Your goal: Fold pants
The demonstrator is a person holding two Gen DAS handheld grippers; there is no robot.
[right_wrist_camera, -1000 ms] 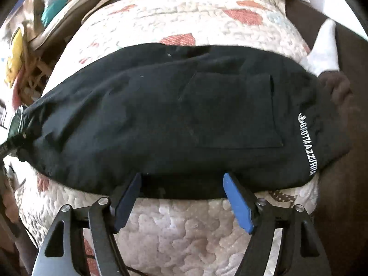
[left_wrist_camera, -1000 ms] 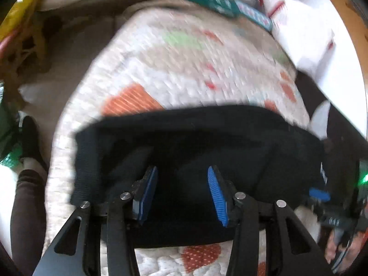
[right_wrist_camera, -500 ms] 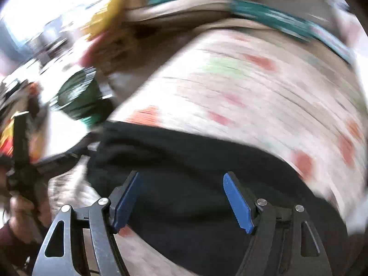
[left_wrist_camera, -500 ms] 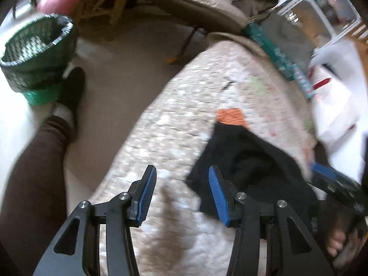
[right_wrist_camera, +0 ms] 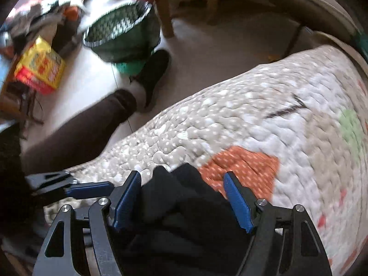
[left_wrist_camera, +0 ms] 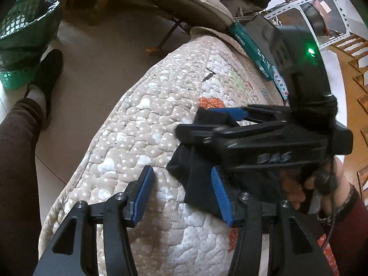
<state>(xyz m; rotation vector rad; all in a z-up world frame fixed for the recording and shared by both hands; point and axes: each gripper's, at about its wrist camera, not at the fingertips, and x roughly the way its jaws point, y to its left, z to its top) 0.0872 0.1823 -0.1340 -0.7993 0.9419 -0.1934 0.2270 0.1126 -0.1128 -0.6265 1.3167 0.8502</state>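
Observation:
The black pants (left_wrist_camera: 195,184) lie folded on a quilted beige bedspread (left_wrist_camera: 149,119), and only their left end shows. My left gripper (left_wrist_camera: 182,195) hovers at that end with its jaws opening. The cloth corner lies between the pads near the right pad, and neither pad presses on it. My right gripper (right_wrist_camera: 182,197) points down over the same bunched end (right_wrist_camera: 184,197), open, with the cloth between its spread pads. In the left wrist view the right gripper (left_wrist_camera: 195,124) sits just beyond the pants' corner, held by a hand (left_wrist_camera: 294,184). One left finger (right_wrist_camera: 89,188) shows in the right wrist view.
The bed's edge drops to a pale floor on the left. A green basket (right_wrist_camera: 122,34) and a person's leg with a black sock (right_wrist_camera: 151,73) are there, plus a yellow box (right_wrist_camera: 39,69). A long teal box (left_wrist_camera: 248,43) lies at the far end.
Both grippers swung from the middle of the pants to their left end. The right gripper came across and rolled, now close beside the left. The left jaws stand slightly wider.

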